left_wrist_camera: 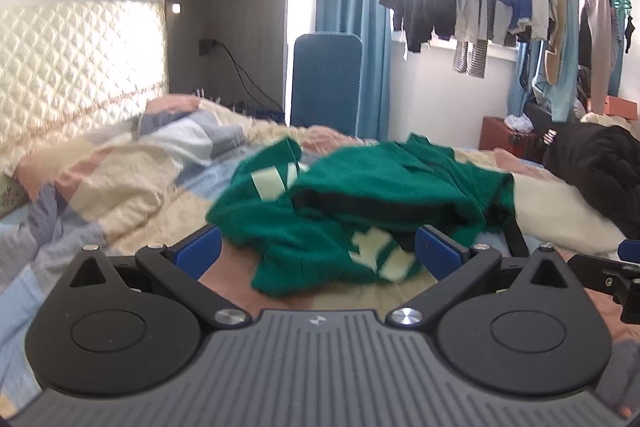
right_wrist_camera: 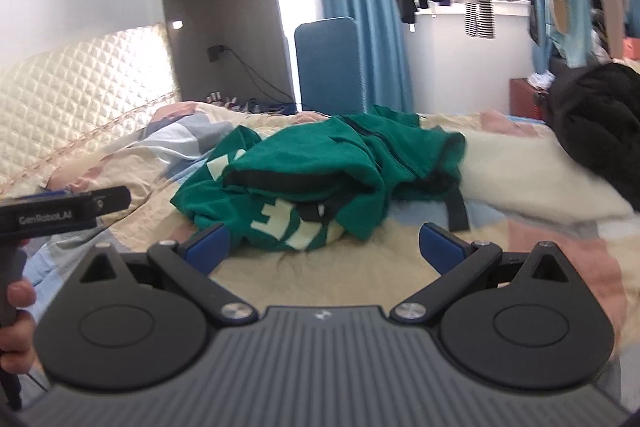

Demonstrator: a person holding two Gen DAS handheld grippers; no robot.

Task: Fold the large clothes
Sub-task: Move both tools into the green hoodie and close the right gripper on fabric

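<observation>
I see both wrist views low over the bed, facing the headboard. Both share the nearby green garment.

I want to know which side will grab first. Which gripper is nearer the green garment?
Left. The left gripper already has the green garment lying between its open fingers. The right gripper, also open, sits just short of it, over bare bedspread.

A green garment (pale lettering, dark trim) lies crumpled in a loose heap on the patchwork bedspread.
</observation>
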